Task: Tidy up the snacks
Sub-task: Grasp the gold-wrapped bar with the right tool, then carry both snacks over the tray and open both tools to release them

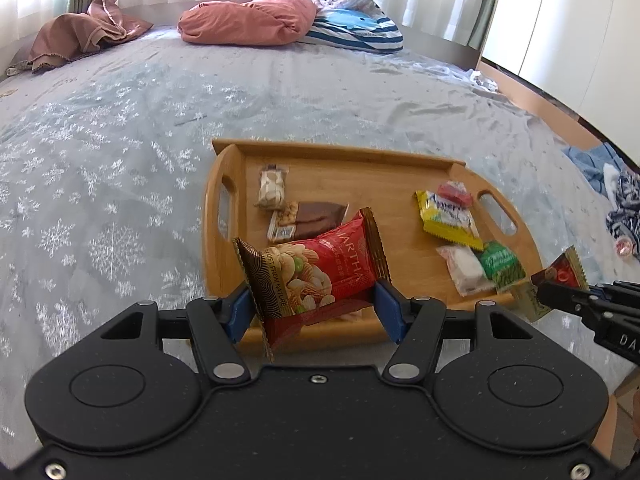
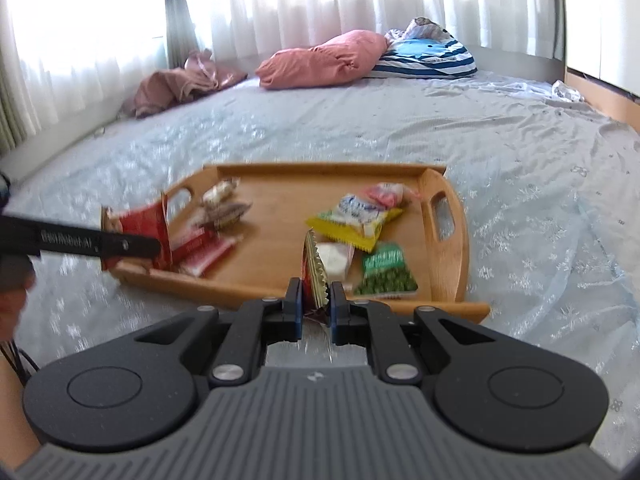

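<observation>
A wooden tray [image 1: 360, 152] lies on the bed with several snacks in it. My left gripper [image 1: 313, 304] is shut on a red nut packet [image 1: 320, 268], held tilted above the tray's near left corner. The right wrist view shows that packet [image 2: 140, 220] at the left. My right gripper [image 2: 316, 292] is shut on a small red and gold packet [image 2: 314, 272], held edge-on over the tray's near rim [image 2: 248, 292]. The left wrist view shows this small packet [image 1: 560, 274] at the tray's right corner. Yellow [image 1: 448, 216], green [image 1: 502, 266] and white [image 1: 464, 268] packets lie at the tray's right.
A brown bar [image 1: 316, 218] and a clear nut packet [image 1: 272, 188] lie at the tray's left. Pink pillow [image 1: 248, 20], striped cushion [image 1: 356, 32] and brown cloth [image 1: 84, 32] sit at the bed's far end. Crumpled clothes [image 1: 616, 196] lie at the right edge.
</observation>
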Demonstrator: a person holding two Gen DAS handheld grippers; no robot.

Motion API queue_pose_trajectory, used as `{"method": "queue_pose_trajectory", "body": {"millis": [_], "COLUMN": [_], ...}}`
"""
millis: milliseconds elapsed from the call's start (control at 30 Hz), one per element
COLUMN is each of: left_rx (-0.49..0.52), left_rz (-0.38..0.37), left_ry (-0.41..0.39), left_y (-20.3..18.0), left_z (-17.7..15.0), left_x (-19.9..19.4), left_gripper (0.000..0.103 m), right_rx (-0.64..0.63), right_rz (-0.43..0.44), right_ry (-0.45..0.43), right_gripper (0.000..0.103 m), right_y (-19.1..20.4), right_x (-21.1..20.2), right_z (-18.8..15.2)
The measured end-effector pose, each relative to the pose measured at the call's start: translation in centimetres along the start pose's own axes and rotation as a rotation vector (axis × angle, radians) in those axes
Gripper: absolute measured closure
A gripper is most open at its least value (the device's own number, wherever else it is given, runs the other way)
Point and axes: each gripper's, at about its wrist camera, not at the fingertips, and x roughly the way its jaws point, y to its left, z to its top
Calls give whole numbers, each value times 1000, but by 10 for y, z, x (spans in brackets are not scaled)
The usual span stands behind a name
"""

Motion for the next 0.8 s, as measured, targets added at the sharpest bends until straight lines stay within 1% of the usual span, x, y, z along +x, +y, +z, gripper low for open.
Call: {"method": "queue_pose_trajectory", "body": {"millis": [133, 267, 400, 467, 567, 667, 800], "left_rx": [-13, 2, 7, 10, 10, -9, 12], "left_rz": [-8, 3, 16, 35, 68, 70, 87], "left_ry": [-13, -34, -43, -37, -10, 16, 32], "left_y": [0, -5, -10, -11, -12, -10, -11], "left_z": [18, 39, 58, 65, 77, 86, 95], "left_x": [7, 18, 39, 52, 75, 95, 117], "left_gripper": [43, 43, 43, 43, 43, 43, 43], "right_rx": [56, 100, 207, 242, 265, 289, 347], "right_rz": [10, -12, 50, 82, 95, 110, 122], "right_ry": [-14, -16, 12, 30, 52, 64, 83], "right_gripper": [88, 88, 88, 88, 88, 87, 87], "right_y": [-11, -24, -42, -47, -47, -46, -47], "right_x": [10, 30, 59, 77, 105, 131, 160], "right_z": [22, 45, 68, 79, 93, 101, 105]}}
